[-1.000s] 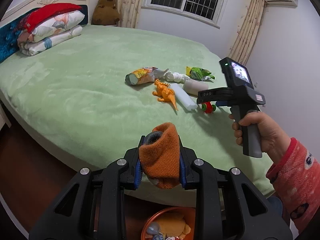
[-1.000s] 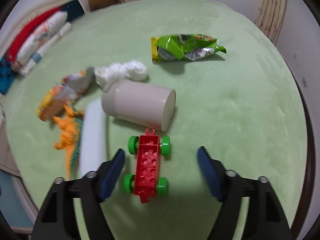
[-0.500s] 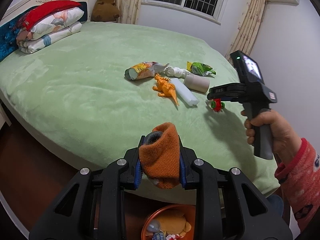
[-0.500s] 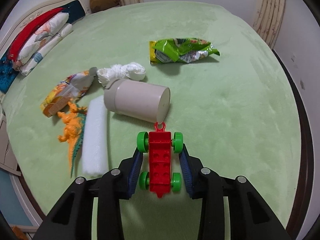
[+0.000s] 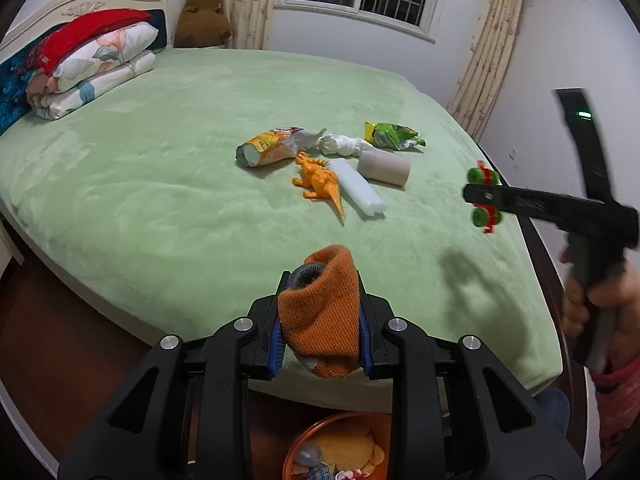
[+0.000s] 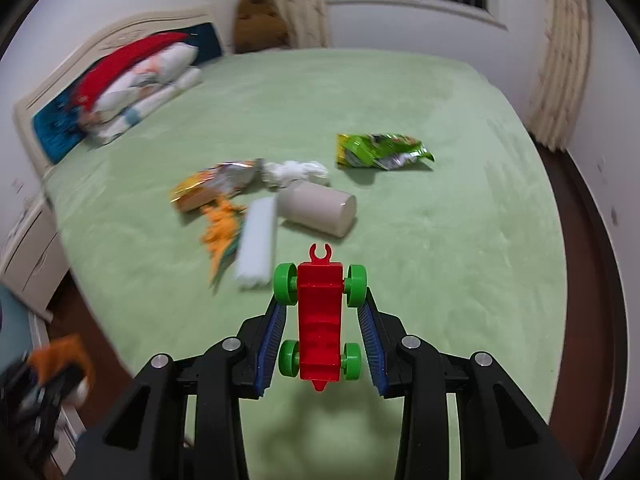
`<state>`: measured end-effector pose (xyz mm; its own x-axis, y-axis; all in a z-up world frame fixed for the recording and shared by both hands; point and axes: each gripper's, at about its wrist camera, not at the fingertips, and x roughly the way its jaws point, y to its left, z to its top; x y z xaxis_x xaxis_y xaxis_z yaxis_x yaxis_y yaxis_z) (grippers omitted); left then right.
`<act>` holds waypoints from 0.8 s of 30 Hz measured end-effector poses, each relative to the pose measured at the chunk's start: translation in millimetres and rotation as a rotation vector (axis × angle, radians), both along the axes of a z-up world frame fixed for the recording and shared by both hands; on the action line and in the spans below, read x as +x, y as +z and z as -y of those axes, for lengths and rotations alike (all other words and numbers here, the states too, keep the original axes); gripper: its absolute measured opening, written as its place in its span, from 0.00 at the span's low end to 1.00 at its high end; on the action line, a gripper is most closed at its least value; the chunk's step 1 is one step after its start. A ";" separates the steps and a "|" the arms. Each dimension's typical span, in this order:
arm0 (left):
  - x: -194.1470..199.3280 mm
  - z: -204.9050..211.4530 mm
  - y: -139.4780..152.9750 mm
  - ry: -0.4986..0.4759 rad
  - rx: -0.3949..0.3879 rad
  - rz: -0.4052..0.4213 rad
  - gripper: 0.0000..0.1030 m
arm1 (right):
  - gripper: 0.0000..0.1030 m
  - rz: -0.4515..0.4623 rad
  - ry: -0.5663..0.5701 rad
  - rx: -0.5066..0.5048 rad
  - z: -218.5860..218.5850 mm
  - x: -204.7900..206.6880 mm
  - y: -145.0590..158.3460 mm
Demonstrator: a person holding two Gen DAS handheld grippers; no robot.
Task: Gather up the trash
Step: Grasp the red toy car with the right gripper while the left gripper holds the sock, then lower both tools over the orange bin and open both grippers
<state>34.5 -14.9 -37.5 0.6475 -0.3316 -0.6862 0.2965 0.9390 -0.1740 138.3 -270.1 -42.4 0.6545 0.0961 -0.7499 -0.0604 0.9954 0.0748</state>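
Observation:
My left gripper [image 5: 320,300] is shut on an orange knitted sock [image 5: 322,316] and hangs over the near edge of the bed. My right gripper [image 6: 320,300] is shut on a red toy car with green wheels [image 6: 320,320], lifted above the green blanket; the same car [image 5: 485,200] shows at the right of the left wrist view. On the bed lie an orange snack bag [image 5: 268,148], a green snack bag [image 5: 392,136], a white crumpled wad [image 5: 344,145], a beige cup on its side [image 5: 384,166], a white foam block [image 5: 360,192] and an orange toy dinosaur [image 5: 318,182].
A round orange bin [image 5: 340,448] with items inside stands on the floor below my left gripper. Pillows [image 5: 88,68] lie stacked at the headboard, with a brown plush toy [image 5: 202,18] beside them. A white nightstand [image 6: 28,256] stands left of the bed.
My right gripper closed on the red toy car and lifted it off the blanket, moving back toward the bed's near right edge. The left gripper kept still with the sock.

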 end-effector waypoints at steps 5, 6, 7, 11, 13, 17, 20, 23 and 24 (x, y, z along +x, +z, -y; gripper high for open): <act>-13.8 3.3 2.1 -0.029 0.017 0.006 0.26 | 0.36 0.086 0.085 -0.048 -14.1 -57.0 14.8; -18.9 3.5 3.1 -0.037 0.021 0.011 0.26 | 0.36 0.105 0.106 -0.050 -17.6 -70.5 18.0; -22.4 3.8 4.1 -0.042 0.023 0.016 0.26 | 0.36 0.121 0.126 -0.049 -21.3 -83.6 20.5; -46.2 2.9 5.9 -0.087 0.042 0.038 0.26 | 0.36 0.158 0.188 -0.044 -31.2 -125.6 23.6; -57.3 3.2 1.9 -0.110 0.059 0.035 0.26 | 0.36 0.158 0.219 -0.049 -36.1 -143.9 19.7; -82.3 7.3 -23.1 -0.179 0.101 -0.025 0.26 | 0.36 0.086 0.268 -0.041 -44.8 -169.2 -4.4; -93.2 13.5 -49.4 -0.226 0.142 -0.085 0.26 | 0.36 0.004 0.280 -0.028 -48.9 -178.4 -33.1; -99.1 19.6 -86.2 -0.260 0.192 -0.178 0.26 | 0.36 -0.089 0.281 -0.028 -52.9 -182.9 -67.8; -100.2 20.3 -99.7 -0.267 0.195 -0.218 0.26 | 0.36 -0.123 0.280 -0.027 -54.0 -183.3 -80.4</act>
<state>-65.7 -35.2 -137.2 0.3879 -0.3184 -0.8650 0.5106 0.8555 -0.0859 -45.0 -216.1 -122.7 0.5097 0.2386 -0.8266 -0.3249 0.9430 0.0718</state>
